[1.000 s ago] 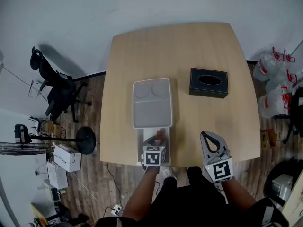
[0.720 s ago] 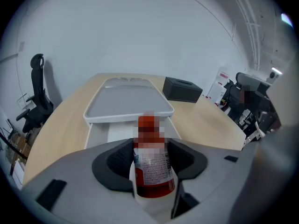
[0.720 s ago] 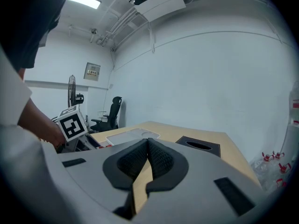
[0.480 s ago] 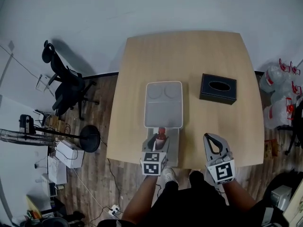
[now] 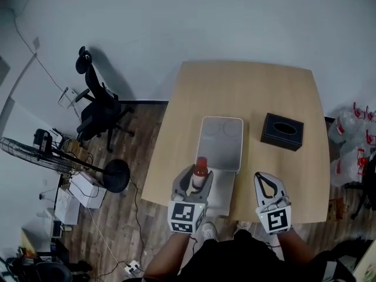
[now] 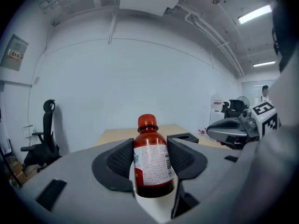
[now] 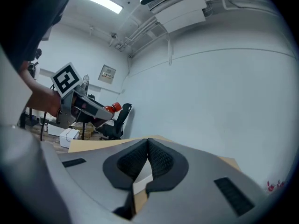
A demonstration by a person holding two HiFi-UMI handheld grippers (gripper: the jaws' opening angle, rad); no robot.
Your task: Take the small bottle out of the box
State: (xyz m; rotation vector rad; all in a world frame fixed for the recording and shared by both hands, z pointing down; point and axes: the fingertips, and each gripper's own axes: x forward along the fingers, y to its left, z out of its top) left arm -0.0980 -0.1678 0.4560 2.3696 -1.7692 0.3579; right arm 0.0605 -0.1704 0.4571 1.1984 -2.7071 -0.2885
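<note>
A small brown bottle (image 5: pixel 200 170) with a red cap and a white label stands upright between the jaws of my left gripper (image 5: pixel 193 177). The pads press on both sides of its body (image 6: pixel 150 164). In the head view the bottle hangs above the open white box (image 5: pixel 222 197) at the table's near edge. The box's lid (image 5: pixel 221 135) lies folded back flat on the table beyond it. My right gripper (image 5: pixel 265 183) is shut and empty to the right of the box, its pads meeting at their tips (image 7: pixel 147 143).
A black tissue box (image 5: pixel 282 131) sits on the wooden table (image 5: pixel 247 90) at the right. On the floor to the left stand an office chair (image 5: pixel 97 113) and a fan on a round base (image 5: pixel 114 175). Water jugs (image 5: pixel 352 140) are at the right edge.
The left gripper has risen with the bottle, from low in the box to above it. The head view has shifted, so the table now lies further right. The right gripper stays shut.
</note>
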